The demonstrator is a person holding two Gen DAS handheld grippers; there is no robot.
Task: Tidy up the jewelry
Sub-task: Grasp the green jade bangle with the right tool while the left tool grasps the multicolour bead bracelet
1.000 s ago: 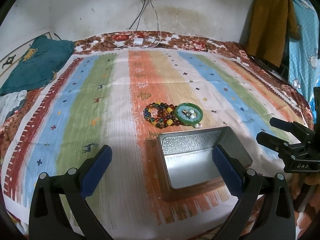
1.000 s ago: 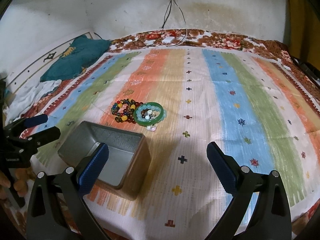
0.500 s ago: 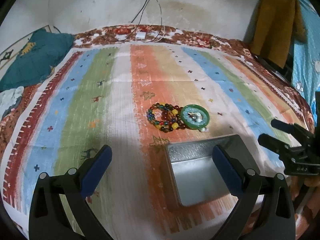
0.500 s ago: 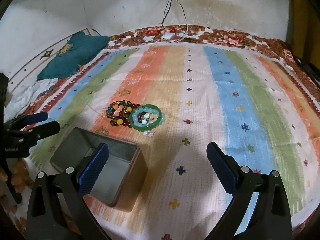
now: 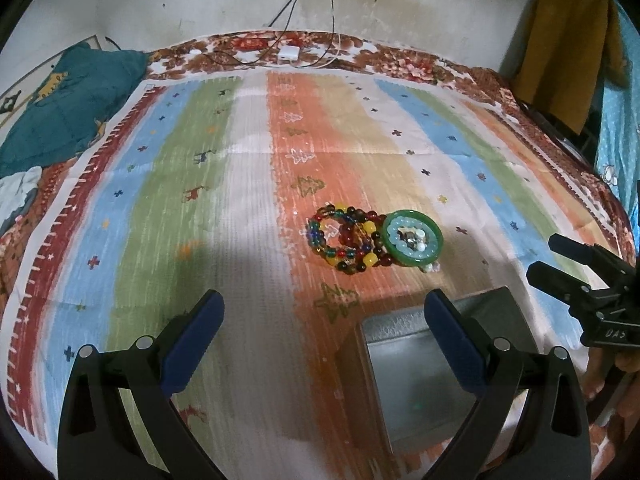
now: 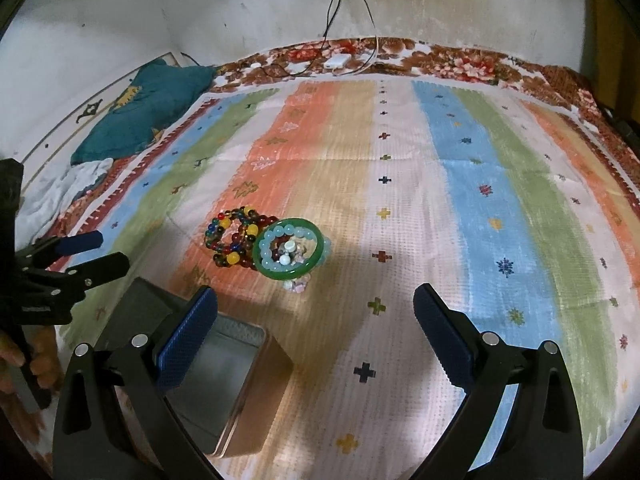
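A green bangle [image 5: 413, 238] [image 6: 291, 249] lies on the striped cloth, ringing a pale blue bead bracelet and small pieces. Multicoloured bead bracelets [image 5: 344, 236] [image 6: 234, 236] touch its left side. An open metal tin [image 5: 420, 376] [image 6: 216, 380], nothing visible in it, stands just in front of the pile. My left gripper [image 5: 324, 334] is open and hangs above the cloth short of the jewelry, its right finger over the tin. My right gripper [image 6: 316, 330] is open too, with the tin under its left finger. Each gripper shows at the edge of the other's view.
The striped cloth [image 6: 460, 208] covers a bed with a floral border. A teal pillow [image 5: 68, 100] and white cloth lie at the far left, a white charger with cables [image 5: 290, 53] at the back wall, hanging clothes [image 5: 568, 40] at the right. A hand [image 6: 24, 364] shows lower left.
Both grippers have moved forward toward the jewelry pile. The tin has slid lower in both views, and the jewelry looks nearer. Both stay open.
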